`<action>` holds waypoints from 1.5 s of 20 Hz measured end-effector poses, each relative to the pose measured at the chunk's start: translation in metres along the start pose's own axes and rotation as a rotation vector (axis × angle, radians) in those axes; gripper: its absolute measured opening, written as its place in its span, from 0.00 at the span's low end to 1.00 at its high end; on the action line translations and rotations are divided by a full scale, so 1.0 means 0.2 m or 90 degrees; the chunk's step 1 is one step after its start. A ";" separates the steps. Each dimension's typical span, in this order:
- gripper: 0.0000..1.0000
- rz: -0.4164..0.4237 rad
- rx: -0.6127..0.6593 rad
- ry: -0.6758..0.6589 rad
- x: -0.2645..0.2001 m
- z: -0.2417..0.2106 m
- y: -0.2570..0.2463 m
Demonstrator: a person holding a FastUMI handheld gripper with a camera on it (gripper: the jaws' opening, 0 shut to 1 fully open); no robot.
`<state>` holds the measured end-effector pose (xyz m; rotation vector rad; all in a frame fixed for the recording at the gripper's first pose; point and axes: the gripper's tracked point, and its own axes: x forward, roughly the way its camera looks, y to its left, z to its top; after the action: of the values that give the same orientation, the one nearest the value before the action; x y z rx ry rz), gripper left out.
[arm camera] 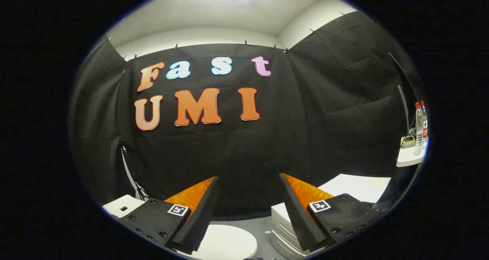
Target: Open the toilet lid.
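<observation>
Approach stage: gripper (248, 199) held high with fingers spread apart on nothing, toilet lid (225, 242) closed, low between and beneath the fingertips; next move likely calls for descending to catch its edge.

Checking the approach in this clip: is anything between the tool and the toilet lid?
Nothing visible is. The open tool hangs above the closed round white toilet lid, which lies low between and under its fingers. The stacked white plastic drawers stand beside the lid, not over it.
</observation>
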<state>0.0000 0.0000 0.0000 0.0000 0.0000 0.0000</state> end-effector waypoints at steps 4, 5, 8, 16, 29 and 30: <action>0.98 0.005 0.015 0.001 0.01 -0.02 0.01; 0.98 0.005 0.017 0.004 0.02 -0.03 0.00; 0.98 0.004 0.019 0.008 0.02 -0.06 0.00; 0.98 0.006 0.019 0.018 0.02 -0.13 0.02; 0.99 -0.026 0.041 0.112 -0.05 -0.85 -0.06; 0.98 -0.040 0.048 0.118 -0.06 -0.91 -0.10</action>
<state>-0.0110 -0.0191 -0.1819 0.0759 0.1856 -0.0625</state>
